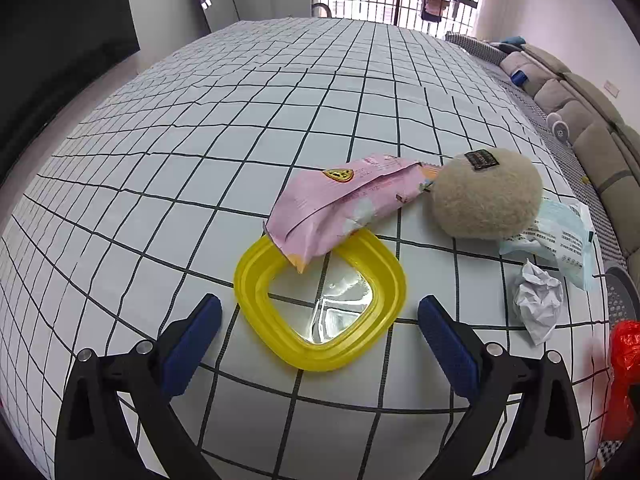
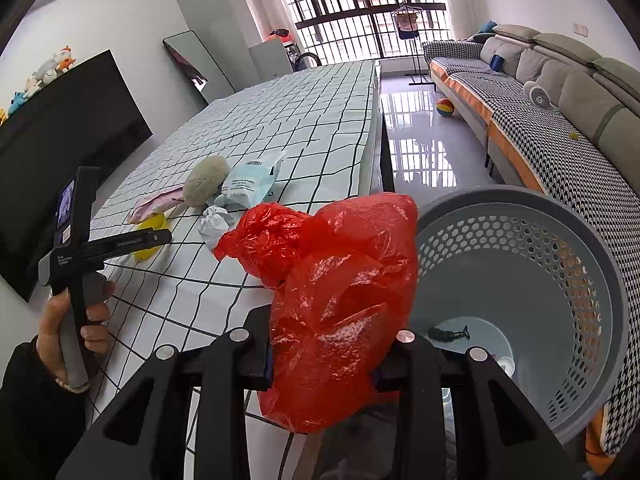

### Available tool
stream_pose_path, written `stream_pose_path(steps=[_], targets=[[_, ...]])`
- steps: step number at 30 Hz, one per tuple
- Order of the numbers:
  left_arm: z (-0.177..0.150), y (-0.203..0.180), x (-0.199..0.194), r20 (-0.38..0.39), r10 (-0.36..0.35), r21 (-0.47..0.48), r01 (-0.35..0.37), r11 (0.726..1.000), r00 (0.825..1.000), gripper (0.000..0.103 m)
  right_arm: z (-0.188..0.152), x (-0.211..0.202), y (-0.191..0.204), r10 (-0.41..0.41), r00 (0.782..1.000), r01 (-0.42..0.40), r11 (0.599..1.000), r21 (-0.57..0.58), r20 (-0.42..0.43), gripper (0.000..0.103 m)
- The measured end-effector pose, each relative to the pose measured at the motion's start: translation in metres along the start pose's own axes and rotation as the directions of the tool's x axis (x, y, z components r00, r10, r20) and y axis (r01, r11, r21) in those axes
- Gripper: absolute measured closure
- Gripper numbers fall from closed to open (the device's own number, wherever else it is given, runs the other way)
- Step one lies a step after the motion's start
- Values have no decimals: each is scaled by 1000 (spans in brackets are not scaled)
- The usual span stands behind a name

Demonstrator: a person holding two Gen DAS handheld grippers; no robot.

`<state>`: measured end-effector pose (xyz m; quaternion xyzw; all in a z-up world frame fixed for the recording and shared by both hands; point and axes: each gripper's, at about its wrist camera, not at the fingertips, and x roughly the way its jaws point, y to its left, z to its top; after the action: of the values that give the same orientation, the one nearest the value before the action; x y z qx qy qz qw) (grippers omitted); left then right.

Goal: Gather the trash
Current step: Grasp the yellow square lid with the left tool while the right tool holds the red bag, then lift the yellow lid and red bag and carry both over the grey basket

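Observation:
My right gripper (image 2: 322, 364) is shut on a crumpled red plastic bag (image 2: 336, 288), held over the table's near edge beside a grey perforated bin (image 2: 560, 280). The bag's edge also shows in the left wrist view (image 1: 624, 360). My left gripper (image 1: 320, 320) is open and empty just above a yellow lid (image 1: 320, 304). A pink snack wrapper (image 1: 344, 204) lies partly on the lid. A crumpled white paper ball (image 1: 538, 300) and a light blue packet (image 1: 560, 240) lie to the right.
A beige fuzzy ball (image 1: 486, 194) sits between the pink wrapper and the blue packet on the grid-pattern tablecloth (image 1: 240, 120). A small dark object (image 2: 448, 334) lies in the bin. A sofa (image 2: 560, 92) stands at the right.

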<state>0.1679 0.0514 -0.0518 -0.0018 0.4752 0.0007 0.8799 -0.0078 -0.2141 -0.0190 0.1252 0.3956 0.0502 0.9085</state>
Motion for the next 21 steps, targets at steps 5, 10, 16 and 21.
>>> stream_pose_path(steps=[5, 10, 16, 21], targets=[[2, 8, -1, 15, 3, -21, -2, 1000, 1000, 20, -1, 0, -3, 2, 1000, -2, 1000, 11, -4, 71], [-1, 9, -7, 23, -10, -11, 10, 1000, 1000, 29, -2, -2, 0, 1, 1000, -1, 1000, 7, -2, 71], [-20, 15, -30, 26, -26, -5, 26, 1000, 999, 30, 0, -9, 3, -2, 1000, 2, 1000, 0, 10, 71], [-47, 16, -53, 33, -42, 14, 41, 999, 999, 30, -2, -13, 7, 4, 1000, -4, 1000, -7, 14, 71]])
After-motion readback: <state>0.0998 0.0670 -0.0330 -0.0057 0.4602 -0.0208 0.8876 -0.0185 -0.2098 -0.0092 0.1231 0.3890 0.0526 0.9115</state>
